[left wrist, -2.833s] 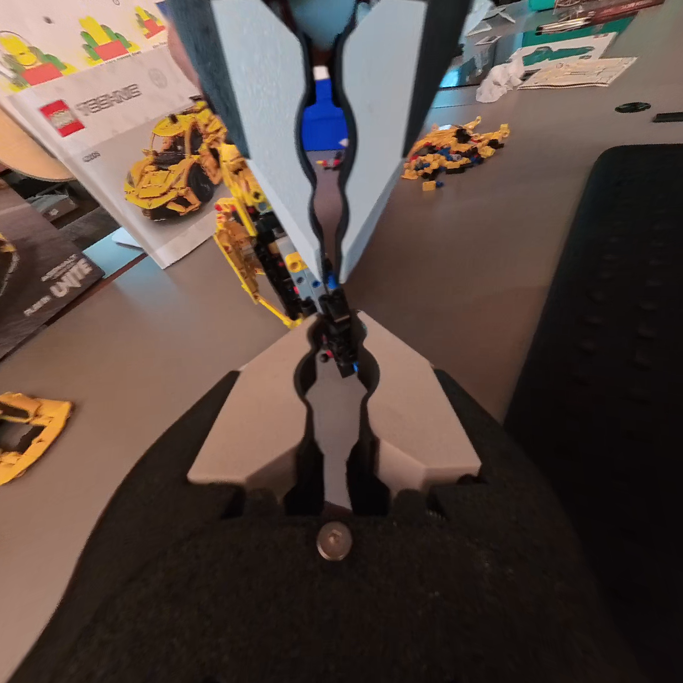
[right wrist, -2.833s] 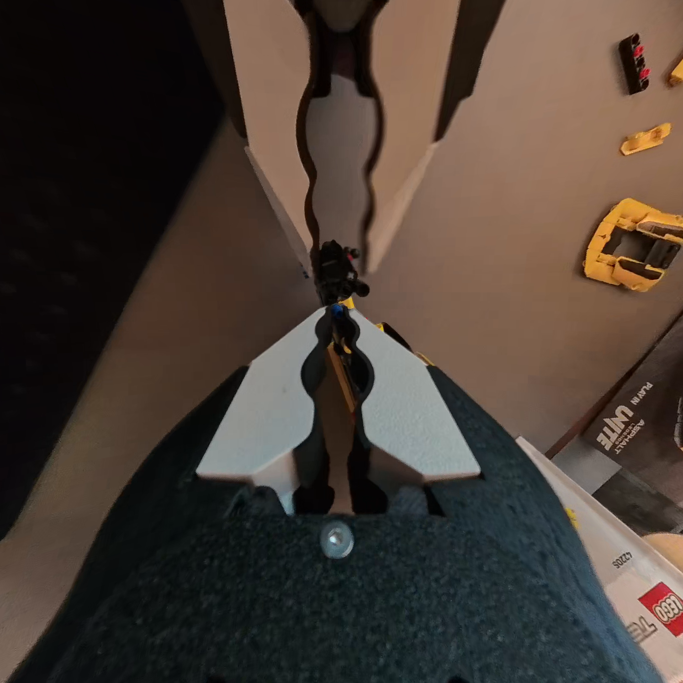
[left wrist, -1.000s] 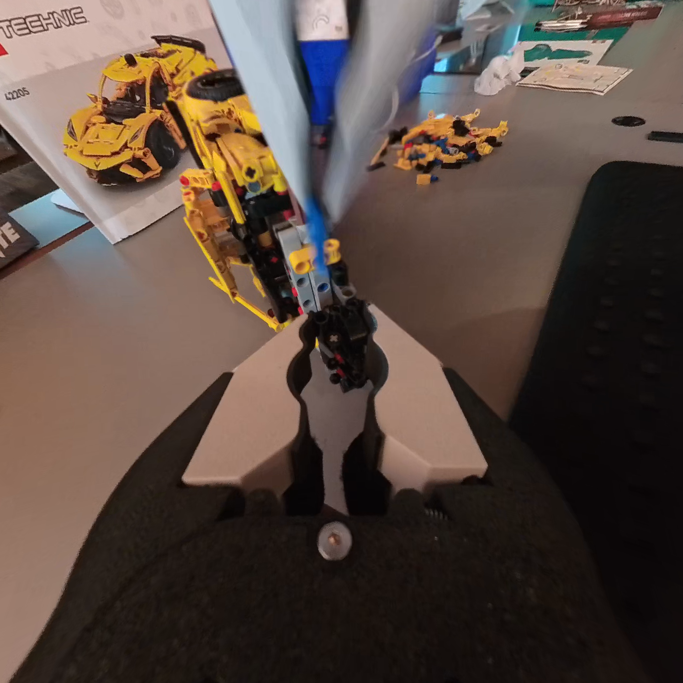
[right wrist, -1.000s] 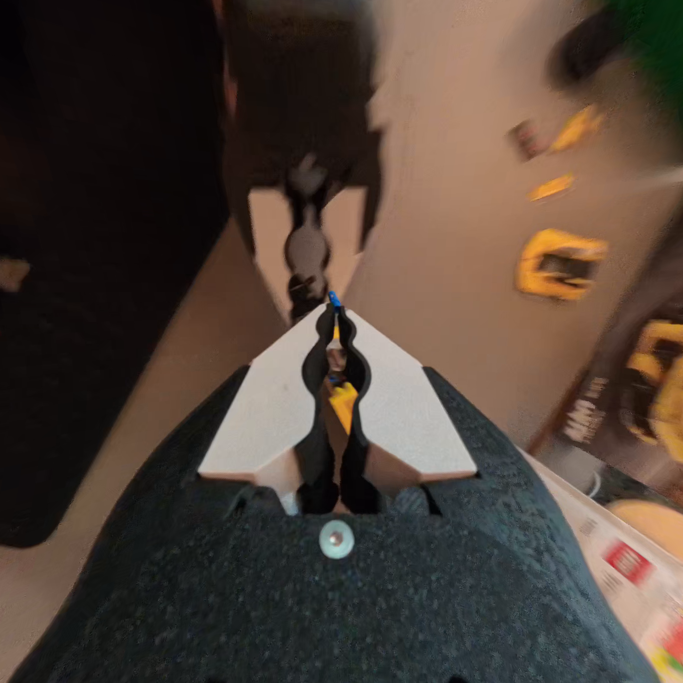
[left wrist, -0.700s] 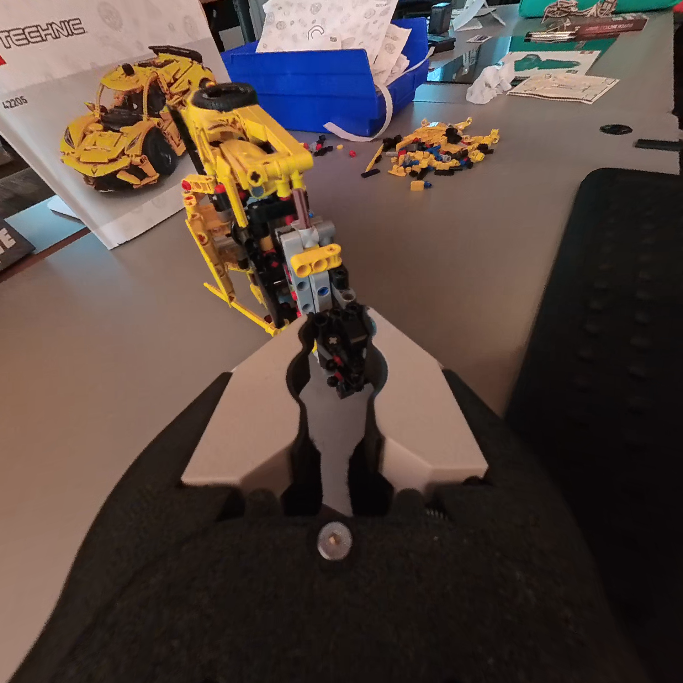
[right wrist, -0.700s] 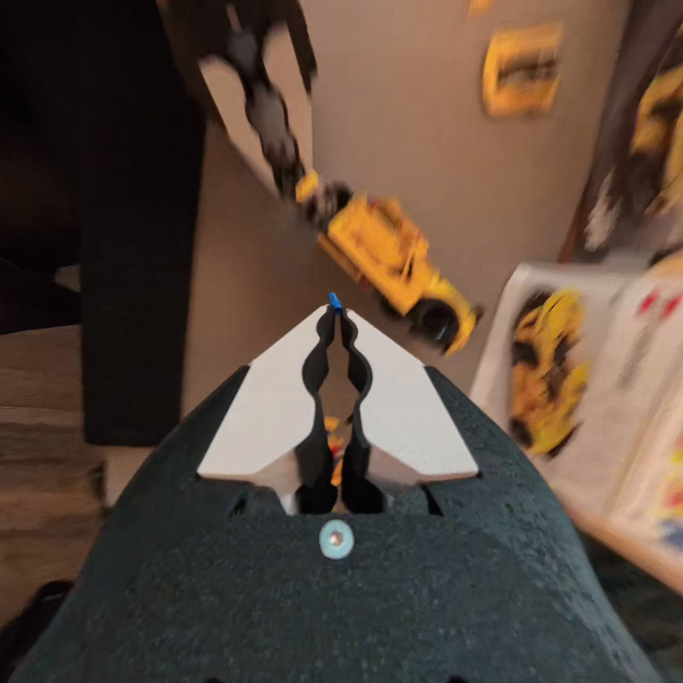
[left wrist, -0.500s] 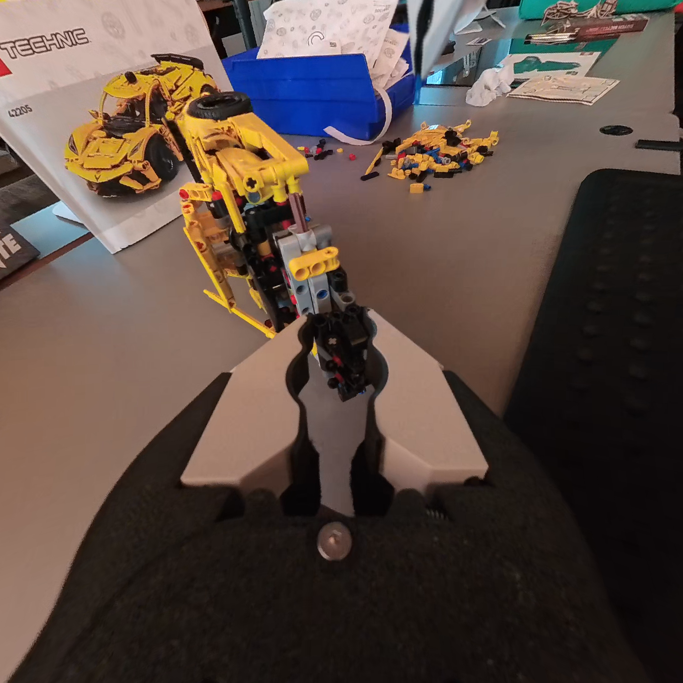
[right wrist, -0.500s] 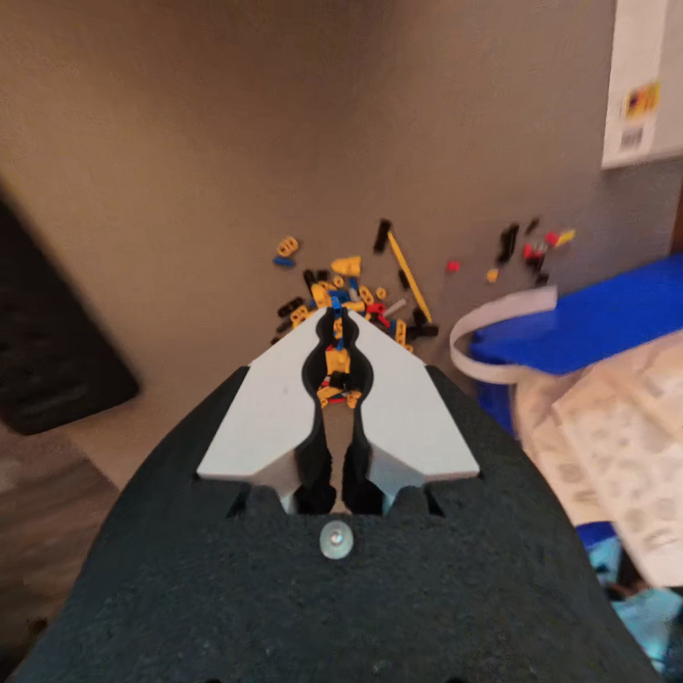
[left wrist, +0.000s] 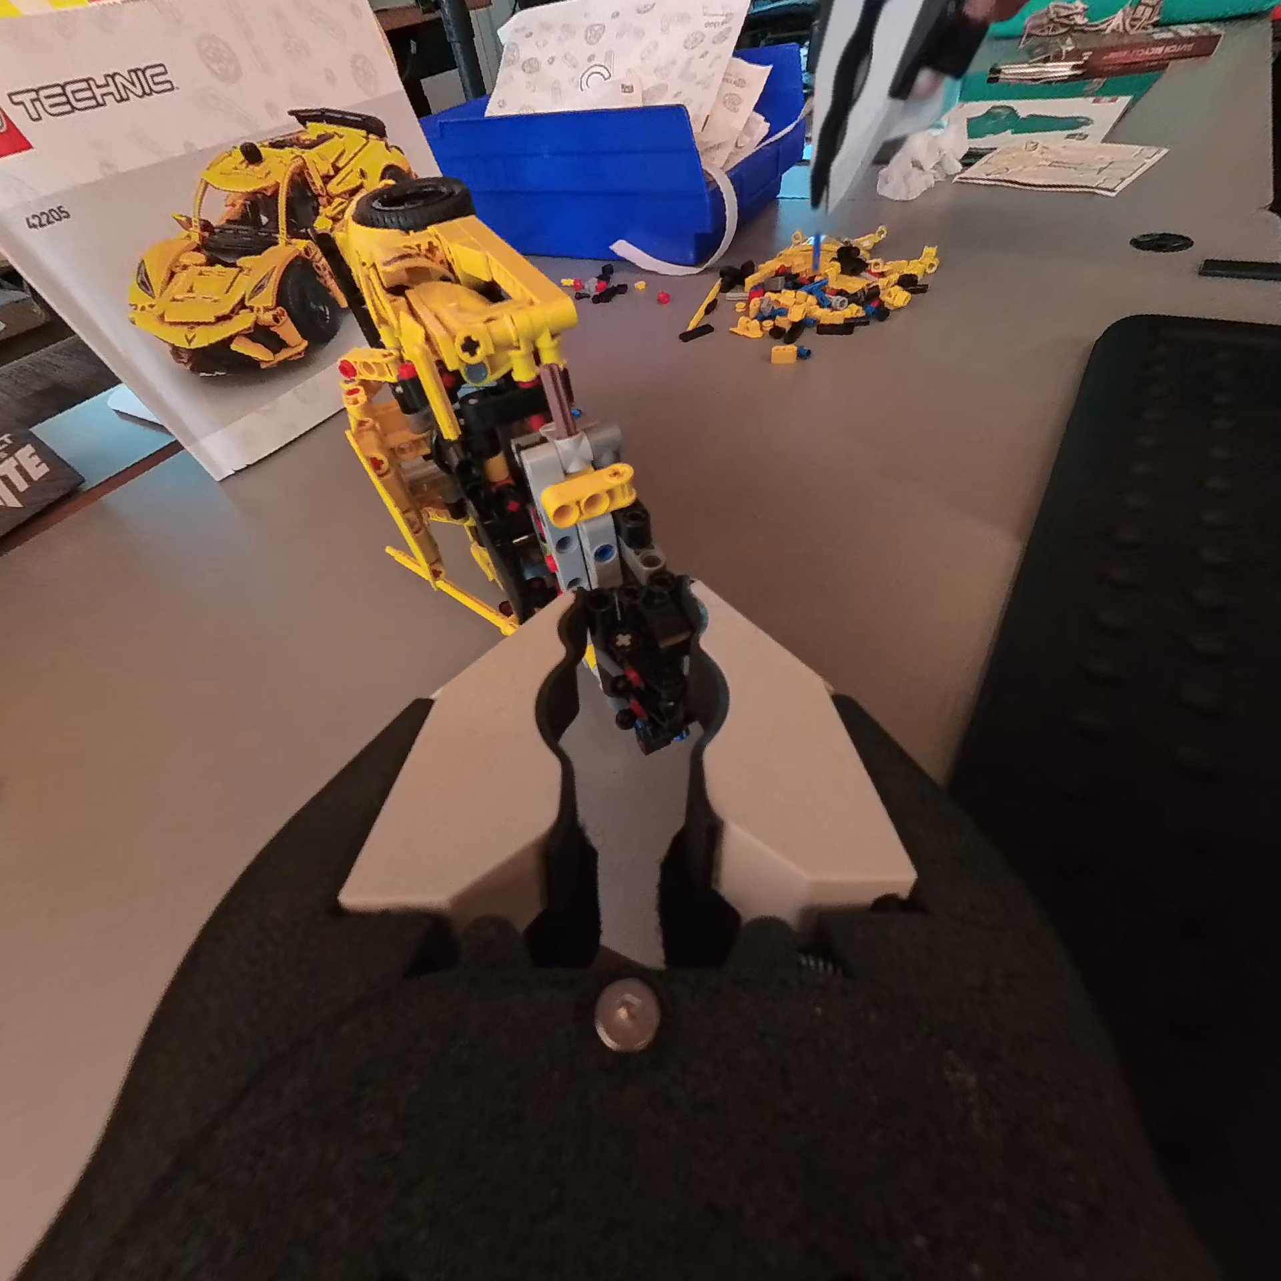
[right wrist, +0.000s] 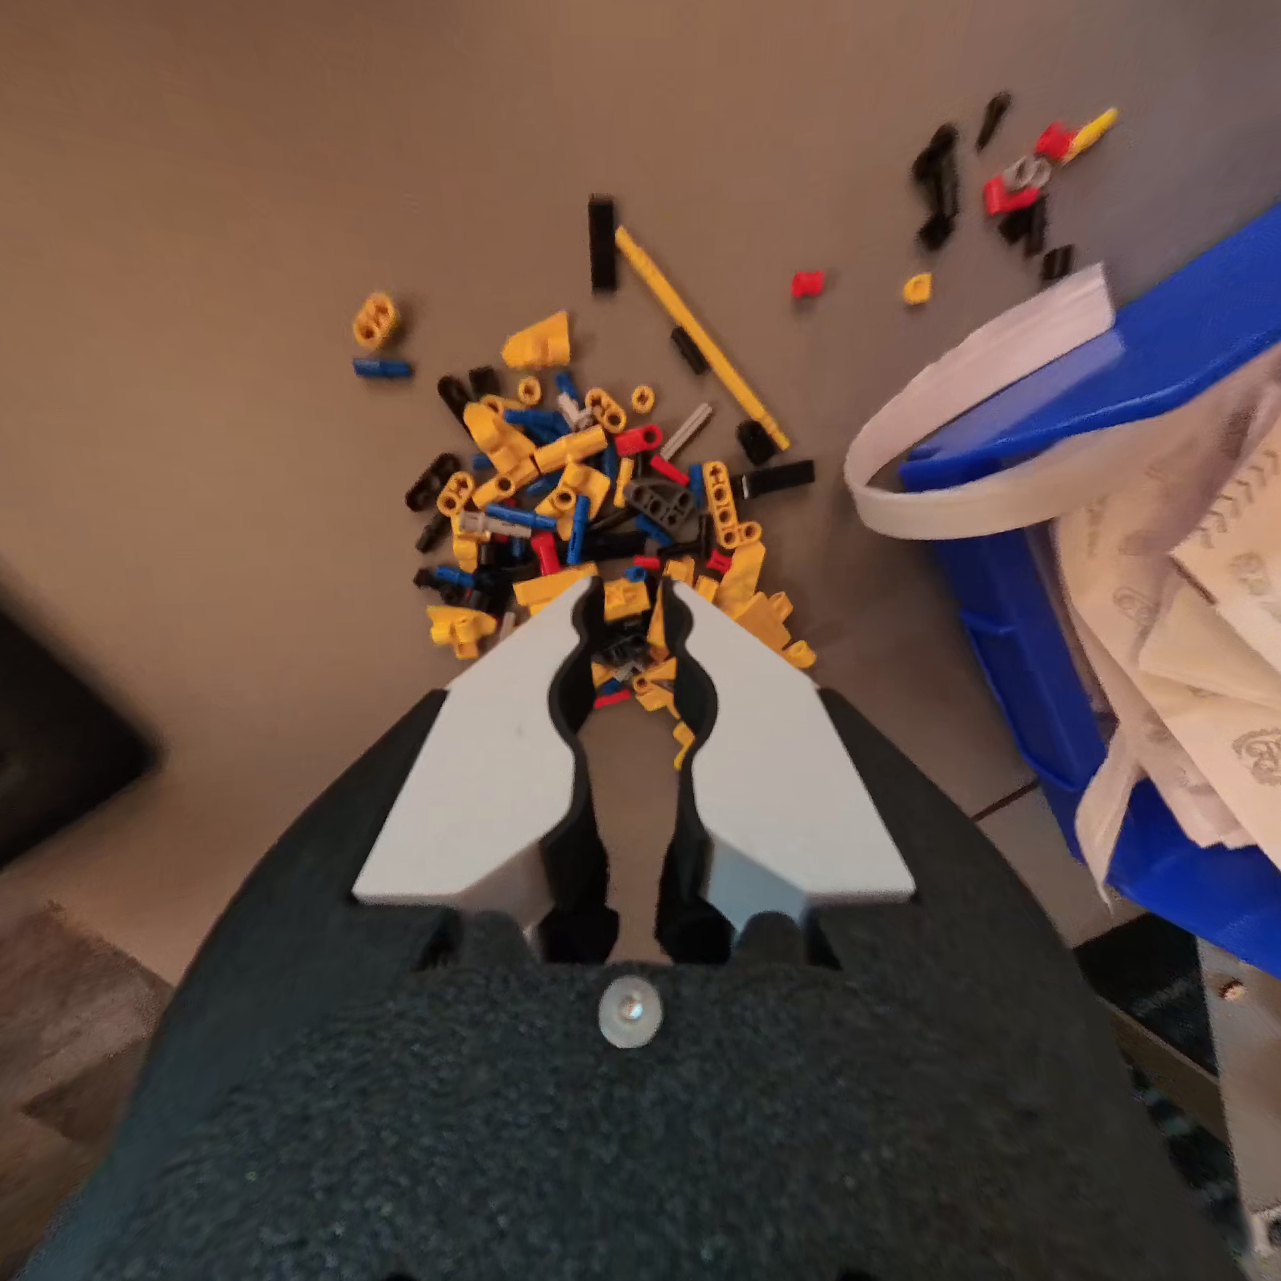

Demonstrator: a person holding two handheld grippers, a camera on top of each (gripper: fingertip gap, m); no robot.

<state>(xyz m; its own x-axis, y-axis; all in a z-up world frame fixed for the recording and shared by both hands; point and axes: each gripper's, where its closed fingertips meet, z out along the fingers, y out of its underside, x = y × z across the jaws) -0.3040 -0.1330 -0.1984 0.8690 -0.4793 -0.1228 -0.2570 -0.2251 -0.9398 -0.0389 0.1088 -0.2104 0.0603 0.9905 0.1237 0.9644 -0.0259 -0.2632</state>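
While the left hand-held gripper (left wrist: pixel 631 613) is clamping its jaws on the black end block of the part-built yellow brick car model (left wrist: pixel 450 312), the model is standing out ahead of the fingers, tilted nose-up, with its lower yellow struts close to or touching the grey worktop (left wrist: pixel 832 520); which of the two cannot be told. With the grip sitting at one extreme end, the long body is probably levering on the pads, so a firm, level hold looks wise. The gripper is lying low and pointing toward the far edge, where a printed booklet showing a yellow car (left wrist: pixel 208 125) is resting at the far left corner.

The right hand-held gripper (right wrist: pixel 627 589) is hanging tip-down over the heap of small loose yellow, black, blue and red bricks (right wrist: pixel 575 485), its jaws narrowly parted and gripping nothing. A blue plastic bin stuffed with paper (right wrist: pixel 1005 603) is sitting just beside the heap, nearer the far edge.
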